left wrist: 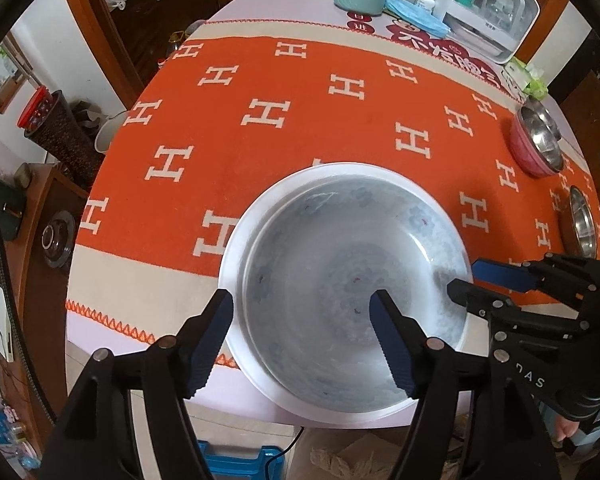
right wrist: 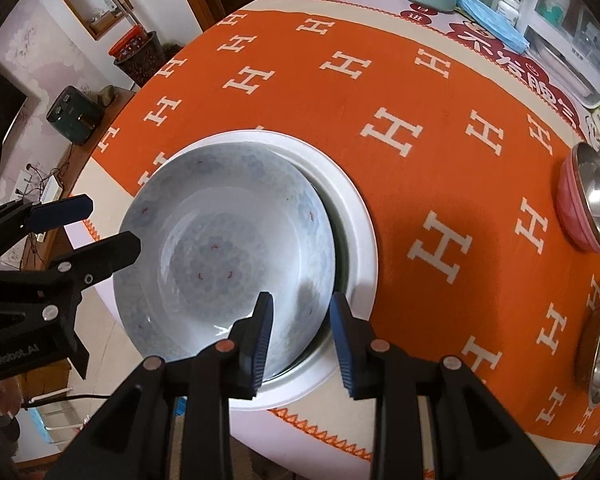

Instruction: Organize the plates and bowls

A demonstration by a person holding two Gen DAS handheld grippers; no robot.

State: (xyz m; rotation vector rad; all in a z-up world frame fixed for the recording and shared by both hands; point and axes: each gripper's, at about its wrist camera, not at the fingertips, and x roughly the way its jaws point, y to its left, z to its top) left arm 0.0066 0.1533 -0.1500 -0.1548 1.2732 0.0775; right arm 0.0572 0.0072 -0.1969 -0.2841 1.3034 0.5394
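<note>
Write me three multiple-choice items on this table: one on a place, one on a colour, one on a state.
1. Where does the blue-patterned plate lie?
A. inside the larger white plate
B. upside down on the floor
C. on top of the pink bowl

2. What colour are the H letters on the orange cloth?
A. black
B. white
C. green

3. How do the left tongs stand?
A. shut on a spoon
B. shut on a cup
C. open, holding nothing

Answers:
1 A: the white rim shows around the patterned plate on its far and right sides.
2 B: every H stands out white against the orange.
3 C: the two fingers stand wide apart, one outside the plates' rim and one over the middle, pressing on nothing.
</note>
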